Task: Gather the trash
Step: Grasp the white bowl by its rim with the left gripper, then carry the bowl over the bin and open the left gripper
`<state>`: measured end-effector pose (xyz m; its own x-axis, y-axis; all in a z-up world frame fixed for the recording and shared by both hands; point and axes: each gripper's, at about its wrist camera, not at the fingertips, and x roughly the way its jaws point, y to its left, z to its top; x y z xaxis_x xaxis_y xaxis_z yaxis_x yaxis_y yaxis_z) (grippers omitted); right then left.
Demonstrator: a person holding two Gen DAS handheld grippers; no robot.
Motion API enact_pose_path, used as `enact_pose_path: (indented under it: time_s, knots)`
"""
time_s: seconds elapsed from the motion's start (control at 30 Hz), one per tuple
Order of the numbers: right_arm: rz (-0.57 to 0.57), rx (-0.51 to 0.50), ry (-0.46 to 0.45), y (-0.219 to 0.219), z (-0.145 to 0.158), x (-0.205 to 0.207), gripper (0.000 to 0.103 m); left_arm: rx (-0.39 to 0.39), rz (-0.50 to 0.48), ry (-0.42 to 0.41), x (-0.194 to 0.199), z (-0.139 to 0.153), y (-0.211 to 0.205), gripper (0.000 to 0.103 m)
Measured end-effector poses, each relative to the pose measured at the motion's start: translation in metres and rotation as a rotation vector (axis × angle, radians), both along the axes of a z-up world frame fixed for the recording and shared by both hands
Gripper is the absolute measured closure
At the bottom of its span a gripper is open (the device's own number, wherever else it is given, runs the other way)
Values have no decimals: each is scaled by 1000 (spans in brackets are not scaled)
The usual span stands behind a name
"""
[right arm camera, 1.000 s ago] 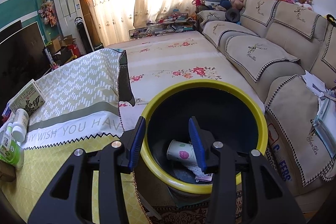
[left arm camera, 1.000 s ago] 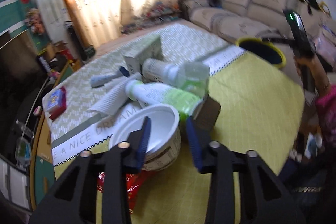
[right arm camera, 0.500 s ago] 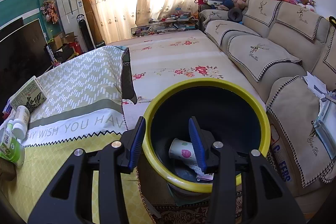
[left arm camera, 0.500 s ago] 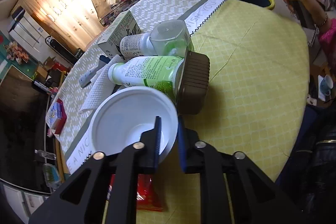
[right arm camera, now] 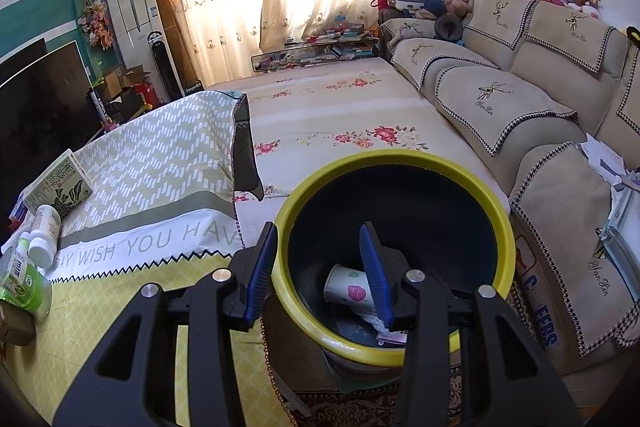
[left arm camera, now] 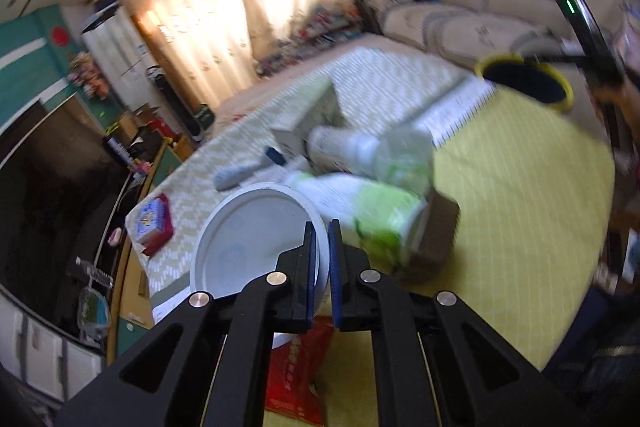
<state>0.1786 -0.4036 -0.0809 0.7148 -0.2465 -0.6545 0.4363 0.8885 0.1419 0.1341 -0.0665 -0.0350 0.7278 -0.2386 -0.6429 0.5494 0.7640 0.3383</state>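
The left gripper (left arm camera: 319,235) has just clamped its jaws on the white paper bowl's (left arm camera: 256,239) rim between them, so binning can follow.

The surface (left arm camera: 520,187) wears a yellow cloth; on it lie two bottles (left arm camera: 372,215), a green box (left arm camera: 308,119), a brown tray (left arm camera: 438,231) and a red packet (left arm camera: 296,375).
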Motion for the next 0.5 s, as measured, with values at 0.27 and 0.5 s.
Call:
enact_pose_path:
  time_s: [0.27,0.5]
  knots:
    - [-5,-23,-40,-3,17,-13,62,-181,57,-6,-2,43,5,96]
    - [-28,-76,-75,-14,33,-42,62,-282,-13,12,-16,59,-41,96]
